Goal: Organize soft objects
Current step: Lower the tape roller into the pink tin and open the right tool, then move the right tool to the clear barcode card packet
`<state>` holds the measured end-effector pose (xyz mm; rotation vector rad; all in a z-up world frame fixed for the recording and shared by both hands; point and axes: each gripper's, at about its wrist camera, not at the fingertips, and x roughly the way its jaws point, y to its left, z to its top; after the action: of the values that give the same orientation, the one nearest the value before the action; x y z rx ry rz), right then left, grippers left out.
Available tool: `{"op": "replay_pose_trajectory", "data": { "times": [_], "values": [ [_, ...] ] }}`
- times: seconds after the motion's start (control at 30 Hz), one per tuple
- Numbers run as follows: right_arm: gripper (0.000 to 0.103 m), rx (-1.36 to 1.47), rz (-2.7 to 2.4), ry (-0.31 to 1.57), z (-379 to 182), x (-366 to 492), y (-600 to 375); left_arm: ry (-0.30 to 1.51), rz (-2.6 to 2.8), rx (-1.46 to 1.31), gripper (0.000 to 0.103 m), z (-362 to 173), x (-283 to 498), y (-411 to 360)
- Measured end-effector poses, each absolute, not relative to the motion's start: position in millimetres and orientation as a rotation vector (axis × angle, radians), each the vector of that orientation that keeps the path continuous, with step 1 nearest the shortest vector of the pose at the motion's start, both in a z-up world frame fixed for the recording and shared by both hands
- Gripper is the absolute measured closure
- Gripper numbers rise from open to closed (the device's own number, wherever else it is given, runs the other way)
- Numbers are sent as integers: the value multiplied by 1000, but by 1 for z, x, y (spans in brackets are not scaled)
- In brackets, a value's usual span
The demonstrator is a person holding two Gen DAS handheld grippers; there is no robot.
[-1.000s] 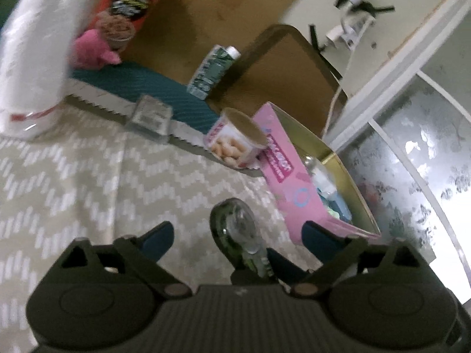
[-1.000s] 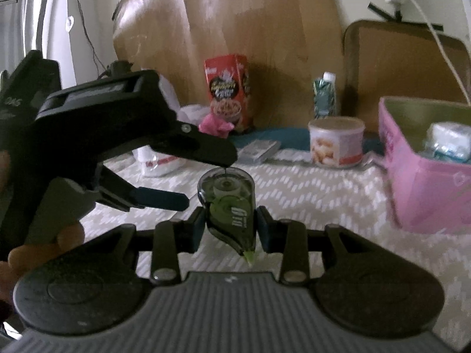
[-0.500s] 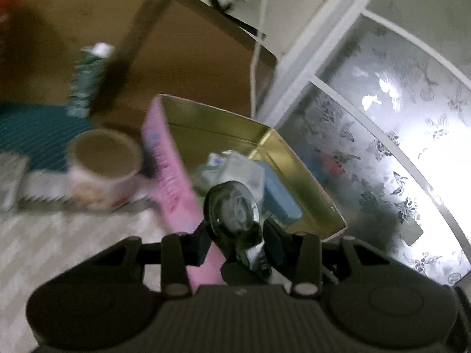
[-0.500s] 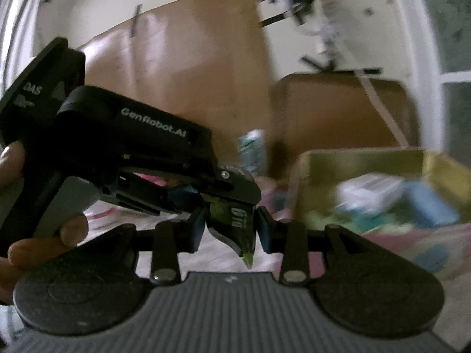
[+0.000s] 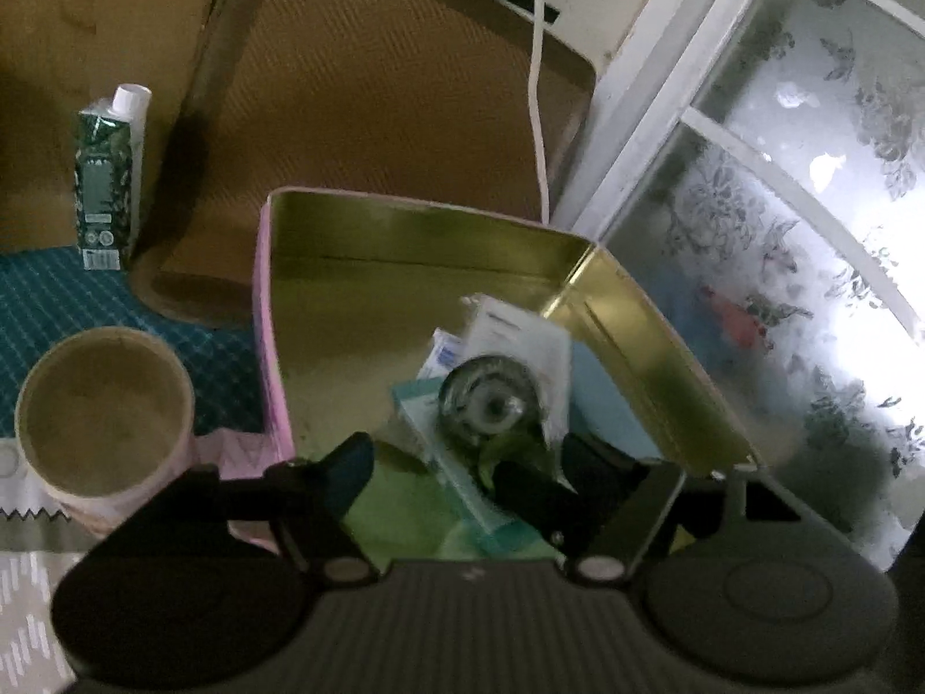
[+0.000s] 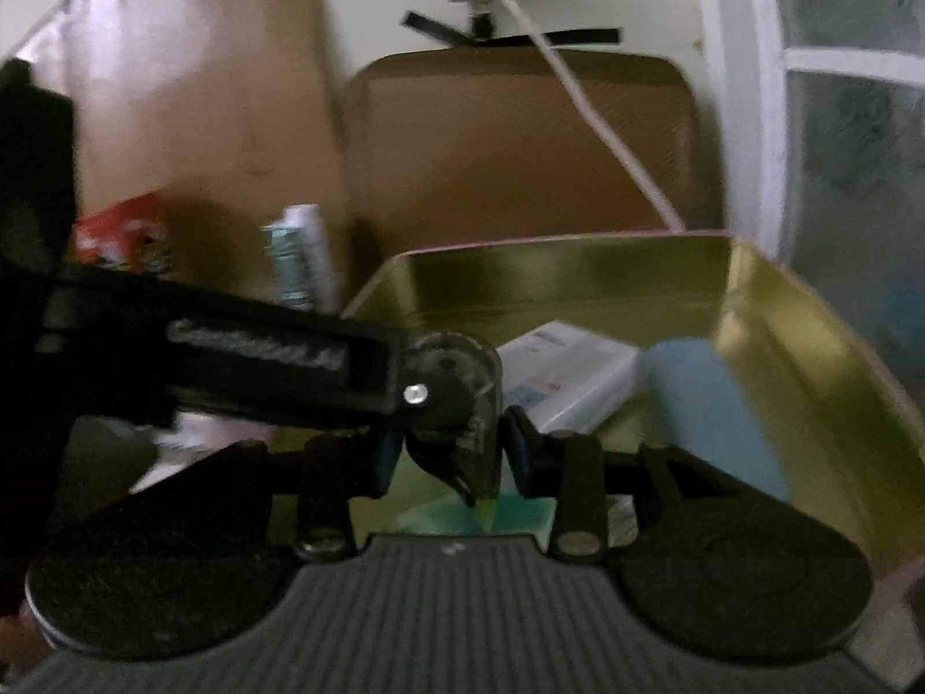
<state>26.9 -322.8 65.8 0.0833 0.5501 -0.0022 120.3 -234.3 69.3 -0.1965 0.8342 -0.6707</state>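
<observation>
A green see-through correction tape dispenser [image 6: 457, 399] hangs over the open pink tin [image 6: 549, 246] with a gold inside. My right gripper [image 6: 454, 454] is shut on its sides, and its jaws are just starting to open. In the left wrist view the dispenser [image 5: 491, 405] sits between the fingers of my left gripper [image 5: 465, 460]. Those jaws stand well apart and are opening, with neither pad touching it. The tin [image 5: 404, 205] holds a white packet [image 5: 520, 341], a teal box [image 5: 462, 486] and a pale blue thing [image 6: 705, 405].
A round paper tub [image 5: 104, 422] stands just left of the tin on a teal mat. Behind it is a green carton [image 5: 107, 185]. A brown panel [image 5: 376, 87] with a white cable [image 5: 537, 87] rises at the back. A frosted window [image 5: 780, 231] is on the right.
Both grippers travelled right with the dispenser, from above the patterned cloth to over the tin. My left gripper closed on the dispenser and has now spread its fingers again.
</observation>
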Motion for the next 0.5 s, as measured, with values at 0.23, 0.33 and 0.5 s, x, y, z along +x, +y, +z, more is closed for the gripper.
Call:
{"op": "replay_pose_trajectory", "data": {
  "times": [0.23, 0.33, 0.5],
  "values": [
    [58, 142, -25, 469, 65, -5, -325, 744, -676, -223, 28, 83, 93, -196],
    [58, 165, -37, 435, 66, -23, -317, 714, -668, -234, 28, 83, 77, -166],
    [58, 169, -24, 349, 72, -57, -291, 662, -587, -225, 25, 70, 47, -100]
  ]
}}
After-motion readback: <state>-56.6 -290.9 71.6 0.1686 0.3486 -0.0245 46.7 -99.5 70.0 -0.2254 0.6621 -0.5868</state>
